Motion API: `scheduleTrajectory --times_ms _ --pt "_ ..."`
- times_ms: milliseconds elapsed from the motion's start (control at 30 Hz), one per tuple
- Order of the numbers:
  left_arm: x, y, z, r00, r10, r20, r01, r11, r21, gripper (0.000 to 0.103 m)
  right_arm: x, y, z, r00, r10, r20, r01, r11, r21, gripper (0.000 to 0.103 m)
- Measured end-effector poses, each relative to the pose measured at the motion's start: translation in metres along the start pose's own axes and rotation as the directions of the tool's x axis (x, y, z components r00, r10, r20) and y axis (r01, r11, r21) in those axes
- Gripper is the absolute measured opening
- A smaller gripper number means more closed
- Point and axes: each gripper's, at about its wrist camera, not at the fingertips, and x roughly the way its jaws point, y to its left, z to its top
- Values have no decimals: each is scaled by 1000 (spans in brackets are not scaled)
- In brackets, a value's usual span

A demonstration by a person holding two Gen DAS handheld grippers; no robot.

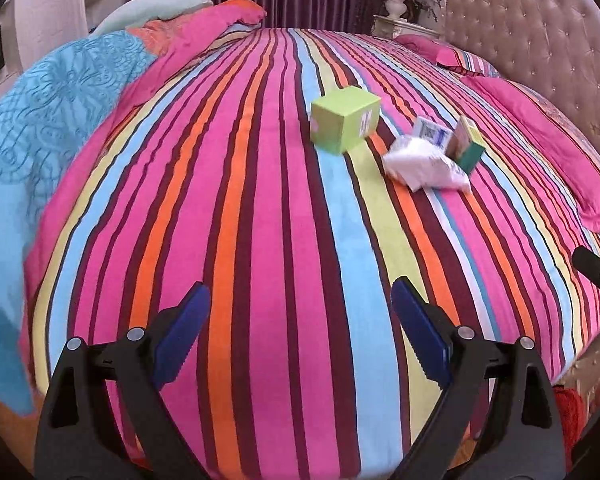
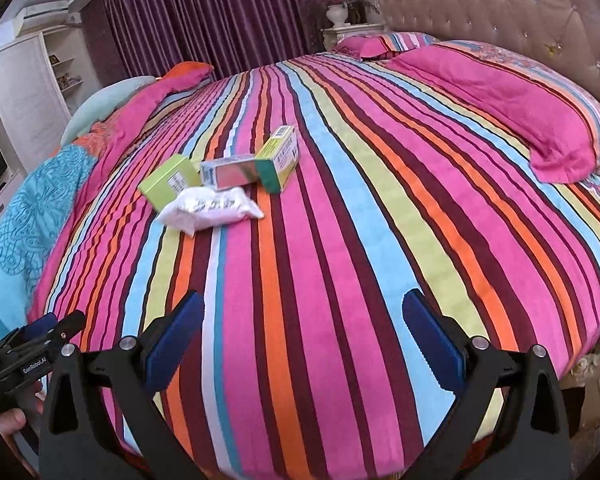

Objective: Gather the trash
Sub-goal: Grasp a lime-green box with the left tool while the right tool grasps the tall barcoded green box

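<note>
Trash lies in a cluster in the middle of the striped bed cover [image 1: 260, 208]. A light green box [image 1: 344, 124] [image 2: 168, 186], a crumpled white plastic wrapper [image 1: 424, 164] [image 2: 210, 210], a small white and blue carton [image 1: 432, 132] [image 2: 230, 172] and a green and yellow carton [image 1: 468, 144] [image 2: 282, 158] lie close together. My left gripper [image 1: 300, 300] is open and empty, well short of the trash. My right gripper [image 2: 304, 308] is open and empty, also well short. The left gripper's body [image 2: 32, 348] shows at the right wrist view's lower left.
A blue patterned quilt [image 1: 40, 120] is bunched along the left side. Pink pillows [image 2: 520, 112] lie by the tufted headboard [image 2: 500, 4] on the right. A nightstand with a white vase [image 1: 396, 8] stands behind the bed, before purple curtains [image 2: 204, 12].
</note>
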Motion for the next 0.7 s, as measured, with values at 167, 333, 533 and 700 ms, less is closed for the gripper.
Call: scheduleTrajectory --times_ms 167,333,533,700 --pt "27 0 24 1000 8 -7 -8 1000 7 89 22 6 15 1000 8 -15 -8 1000 3 95" --pt "47 0 47 1000 -13 -9 13 1000 16 89 38 14 29 1000 14 -17 -14 1000 -9 95" --pt "73 1 80 999 -34 -14 34 999 13 89 62 18 49 1000 0 -29 0 1000 -19 95" --pt "96 -1 109 999 -45 -13 45 998 32 89 78 20 62 999 0 -36 -1 1000 -17 95"
